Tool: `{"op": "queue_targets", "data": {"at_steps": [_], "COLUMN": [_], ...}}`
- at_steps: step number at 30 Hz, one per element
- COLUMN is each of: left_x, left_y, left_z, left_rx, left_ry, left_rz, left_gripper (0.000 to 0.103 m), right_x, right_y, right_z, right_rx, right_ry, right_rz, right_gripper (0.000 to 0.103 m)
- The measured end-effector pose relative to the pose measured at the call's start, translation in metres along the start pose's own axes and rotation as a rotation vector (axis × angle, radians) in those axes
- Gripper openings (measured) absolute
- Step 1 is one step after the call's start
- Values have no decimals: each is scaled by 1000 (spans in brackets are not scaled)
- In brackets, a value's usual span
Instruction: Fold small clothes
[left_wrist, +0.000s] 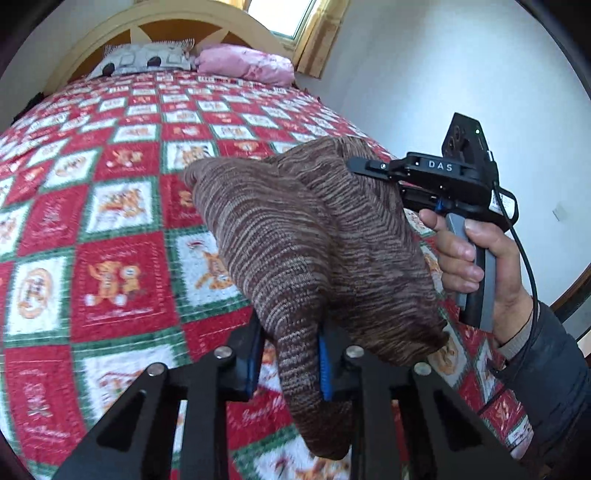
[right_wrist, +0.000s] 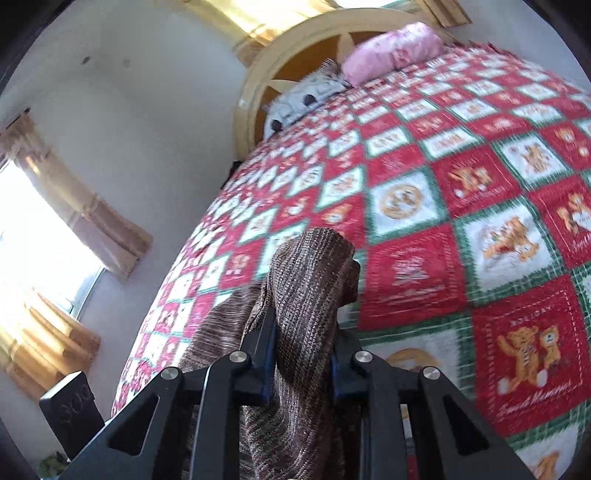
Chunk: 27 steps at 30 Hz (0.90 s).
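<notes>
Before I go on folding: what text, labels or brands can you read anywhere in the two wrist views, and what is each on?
"DAS": white letters on the right gripper body.
"HOLIDAY": above the bears on a red square of the quilt.
"Sweet Memories": script beneath those bears, partly blurred.
Other quilt captions and the gripper's white sticker: too blurred to read.

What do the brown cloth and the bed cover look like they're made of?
The brown cloth looks like a soft knit, perhaps wool or acrylic: fine ribbed rows in mixed brown and tan yarn, matte, draping limply between the left gripper and right gripper. The bed cover looks like plush fleece, slightly fuzzy, with printed red, white and green teddy-bear squares; the exact fibre can't be told.
</notes>
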<state>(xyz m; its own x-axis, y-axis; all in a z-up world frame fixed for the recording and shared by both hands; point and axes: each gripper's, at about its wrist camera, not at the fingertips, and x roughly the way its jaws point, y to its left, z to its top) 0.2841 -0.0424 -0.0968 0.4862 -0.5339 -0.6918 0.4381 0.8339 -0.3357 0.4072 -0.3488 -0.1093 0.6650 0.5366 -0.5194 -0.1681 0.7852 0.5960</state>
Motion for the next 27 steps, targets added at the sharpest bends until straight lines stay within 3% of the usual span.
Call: {"op": "queue_targets", "data": {"at_steps": [14, 27], "left_x": [-119, -187], "left_y": [61, 124], "left_z": [-44, -92], "left_rx": [-38, -187], "left_ry": [-99, -163], "left_rz": [108, 247], "left_gripper": [26, 26], "right_x": [29, 124], "right_y": [132, 248], "right_z": [-31, -72], "right_rx": [-104, -177], "right_ry": [45, 184], "right_rz": [191, 310], "right_gripper": [22, 22]}}
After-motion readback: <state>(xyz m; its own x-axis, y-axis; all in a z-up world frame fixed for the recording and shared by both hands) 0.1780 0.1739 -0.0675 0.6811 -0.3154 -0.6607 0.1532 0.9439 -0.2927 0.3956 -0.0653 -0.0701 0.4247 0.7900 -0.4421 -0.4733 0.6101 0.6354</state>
